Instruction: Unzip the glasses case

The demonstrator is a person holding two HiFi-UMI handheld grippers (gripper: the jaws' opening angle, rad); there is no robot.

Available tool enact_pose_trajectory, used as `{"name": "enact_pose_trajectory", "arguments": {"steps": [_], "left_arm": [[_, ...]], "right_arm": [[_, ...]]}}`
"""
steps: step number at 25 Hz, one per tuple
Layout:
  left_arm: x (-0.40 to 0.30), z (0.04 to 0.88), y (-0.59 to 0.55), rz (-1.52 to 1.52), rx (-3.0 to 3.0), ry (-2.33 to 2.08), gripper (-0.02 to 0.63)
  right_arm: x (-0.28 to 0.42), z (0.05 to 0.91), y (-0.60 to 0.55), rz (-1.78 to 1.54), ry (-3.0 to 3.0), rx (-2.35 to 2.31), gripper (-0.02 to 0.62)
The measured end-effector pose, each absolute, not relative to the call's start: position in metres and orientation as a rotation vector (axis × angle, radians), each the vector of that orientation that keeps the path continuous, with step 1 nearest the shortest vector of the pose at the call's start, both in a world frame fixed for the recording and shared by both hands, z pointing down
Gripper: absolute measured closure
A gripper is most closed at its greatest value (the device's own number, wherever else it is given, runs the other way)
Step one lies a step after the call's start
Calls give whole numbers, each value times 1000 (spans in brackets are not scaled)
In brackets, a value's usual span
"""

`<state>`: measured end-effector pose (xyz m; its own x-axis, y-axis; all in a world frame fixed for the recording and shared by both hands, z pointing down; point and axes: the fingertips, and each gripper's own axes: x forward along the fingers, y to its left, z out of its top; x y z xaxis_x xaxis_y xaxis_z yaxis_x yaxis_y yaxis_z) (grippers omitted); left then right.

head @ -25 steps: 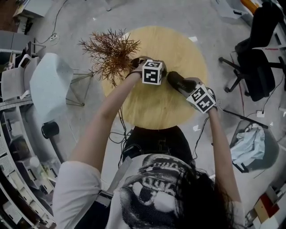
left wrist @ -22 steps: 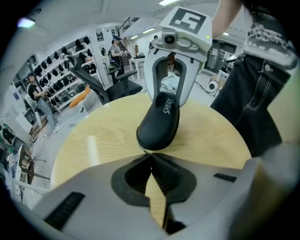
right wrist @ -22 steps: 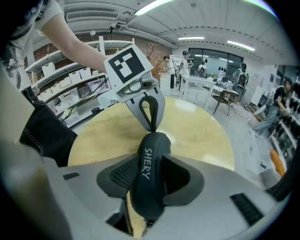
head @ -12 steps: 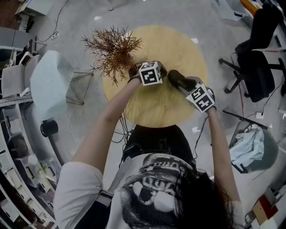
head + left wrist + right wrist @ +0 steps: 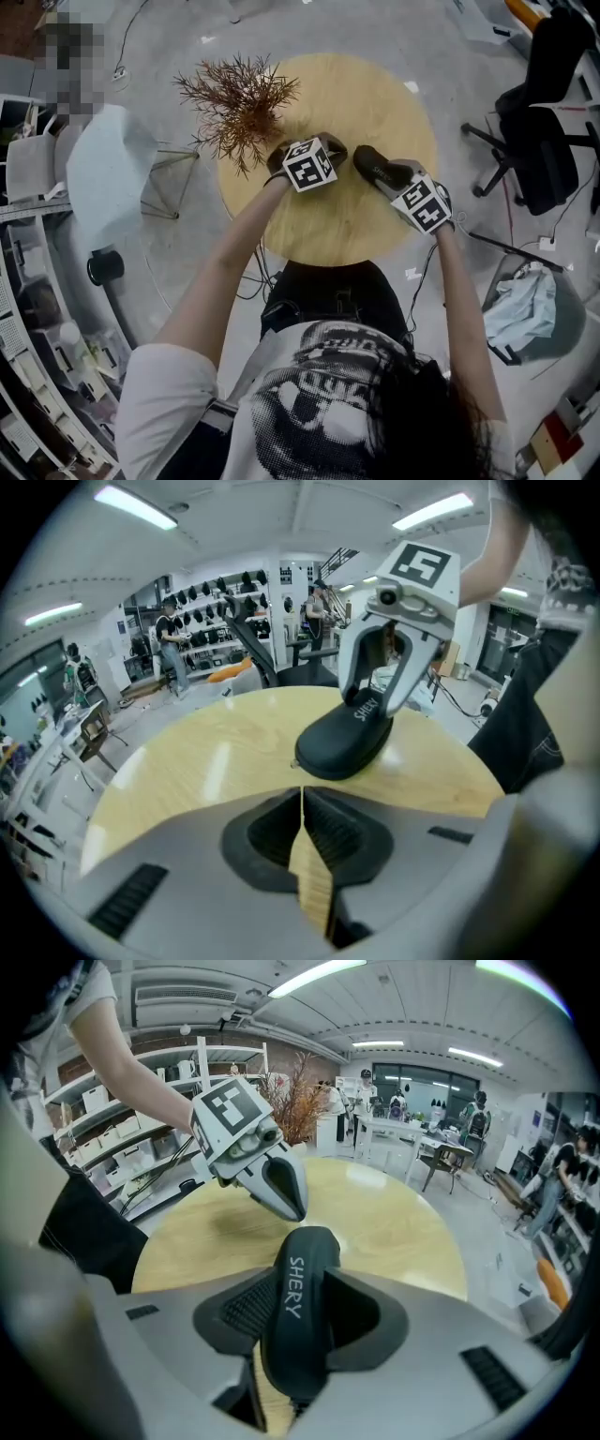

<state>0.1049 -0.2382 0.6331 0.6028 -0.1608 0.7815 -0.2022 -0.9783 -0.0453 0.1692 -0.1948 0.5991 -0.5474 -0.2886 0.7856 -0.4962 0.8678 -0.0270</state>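
The black glasses case [image 5: 305,1251] is squeezed between the right gripper's [image 5: 300,1309] jaws, down on the round table [image 5: 328,225]. The left gripper [image 5: 302,803] is closed tight on nothing (its tip is just beside the case's free end). The case is smooth and rounded, with white letters SHERY.

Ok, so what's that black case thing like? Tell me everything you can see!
The glasses case is a smooth, black, rounded shell, like a long pebble, with white letters spelling SHERY. It looks closed, and a small silvery zip pull sits at one end. The right hand-held gripper clamps it across the middle, tilted, low over the round wooden table. Whether it touches the wood is unclear. The left hand-held gripper, shut, sits just short of the zip end.
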Motion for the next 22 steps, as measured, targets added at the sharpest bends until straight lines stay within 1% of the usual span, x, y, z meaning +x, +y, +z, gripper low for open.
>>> {"name": "enact_pose_trajectory", "arguments": {"steps": [3,4,5,6,12,17,19,21,22], "left_arm": [[110,628,-252,1402,2815,-258,590],[114,629,-253,1438,2827,-191,575],[118,630,-252,1478,2836,-109,505],[121,633,-251,1519,2844,-20,462],[128,637,-249,1625,2827,427,462],[136,642,-245,1751,2798,777,463],[137,647,-242,1796,2766,912,475],[134,651,-239,1836,2718,1034,506],[133,652,-238,1843,2709,1077,508]], "right_arm": [[169,599,-195,314,-2189,557,436],[169,598,-194,314,-2190,552,436],[169,598,-194,315,-2190,546,437],[170,598,-194,318,-2192,537,437],[173,597,-197,382,-2206,412,442],[173,595,-196,352,-2203,280,443],[172,595,-195,343,-2202,262,443],[171,596,-196,338,-2204,262,443],[171,596,-196,336,-2206,266,443]]}}
